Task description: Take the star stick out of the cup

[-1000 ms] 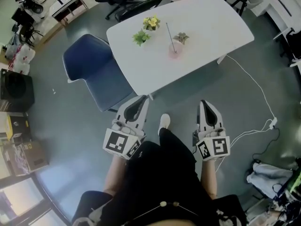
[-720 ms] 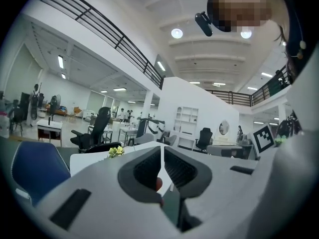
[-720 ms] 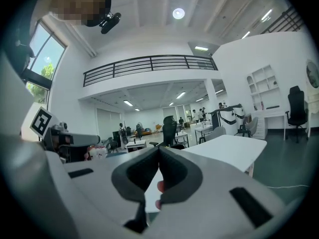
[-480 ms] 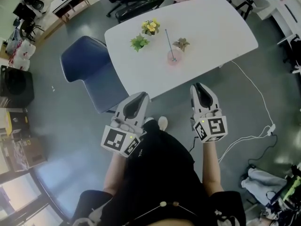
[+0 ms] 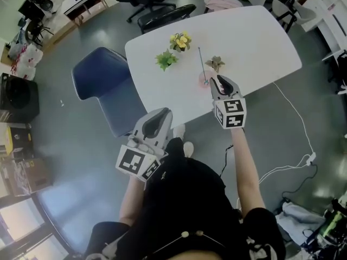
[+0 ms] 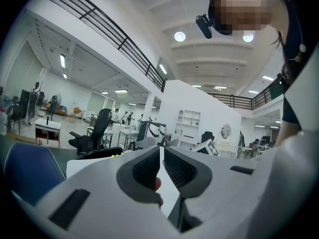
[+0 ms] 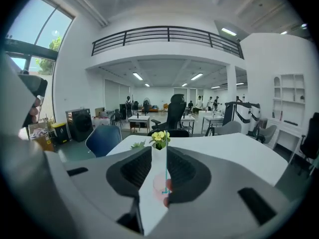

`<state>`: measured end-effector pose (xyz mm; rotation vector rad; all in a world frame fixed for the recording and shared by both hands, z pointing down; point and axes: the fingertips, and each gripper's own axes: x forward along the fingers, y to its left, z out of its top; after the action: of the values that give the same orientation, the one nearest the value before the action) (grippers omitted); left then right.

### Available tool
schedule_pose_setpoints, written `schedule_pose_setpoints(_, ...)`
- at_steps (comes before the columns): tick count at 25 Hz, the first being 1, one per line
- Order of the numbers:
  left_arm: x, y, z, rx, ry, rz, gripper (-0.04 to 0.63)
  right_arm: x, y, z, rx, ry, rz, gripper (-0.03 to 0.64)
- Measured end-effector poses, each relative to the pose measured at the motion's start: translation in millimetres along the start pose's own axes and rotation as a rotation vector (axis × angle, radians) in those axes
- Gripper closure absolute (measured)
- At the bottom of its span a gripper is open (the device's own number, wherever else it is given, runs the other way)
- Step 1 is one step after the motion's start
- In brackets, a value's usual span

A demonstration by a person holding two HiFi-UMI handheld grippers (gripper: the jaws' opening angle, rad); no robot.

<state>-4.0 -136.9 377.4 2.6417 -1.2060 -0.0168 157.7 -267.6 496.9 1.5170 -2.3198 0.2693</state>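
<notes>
- White rounded desk [image 5: 255, 42] on a grey floor; everything for the task sits on it.
- Blue padded chair [image 5: 100, 85] at the desk's left edge, black office chair [image 5: 162, 14] at the far side.
- Right tool [image 5: 218, 81]: reached out over the near part of the desk, tips just beside the cup. Jaws are opening and the pads press on nothing. In the right gripper view the cup and stick line up in the gap, at the tips; cannot tell whether the stick is actually inside.
- Left tool [image 5: 161, 115]: held low, off the desk's near edge, well apart from the cup. Jaws together with only a thin slit, nothing between them.
- Yellow-flowered potted plant [image 5: 180, 39] furthest back, with a green leafy potted plant [image 5: 166, 59] near it.
- Small grey-green succulent [image 5: 216, 63] just beyond the right tool's tips.
- Translucent pink cup [image 5: 204, 80]: upright on the desk, between the green plant and the right tool.
- Thin grey star stick [image 5: 201, 61]: in the pink cup, leaning slightly, top end well above the rim. The star is too small to make out.
</notes>
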Motion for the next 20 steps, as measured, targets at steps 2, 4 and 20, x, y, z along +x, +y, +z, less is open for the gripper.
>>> schedule_pose_setpoints(2,5.8,8.6,0.3,-0.014,0.005,-0.009,0.572,27.1,-5.0,-5.2,-0.021,0.053,0.009,0.518)
schedule_pose_setpoints(4,10.9,16.2,0.3,-0.018,0.009,-0.013,0.572,51.2,-9.3,-12.3,-0.040,0.106,0.015,0.518)
schedule_pose_setpoints(20,28.4,68.4,-4.3,-0.048,0.044,0.029,0.572,137.8,-14.1,-63.4,-0.147,0.367,0.031,0.527)
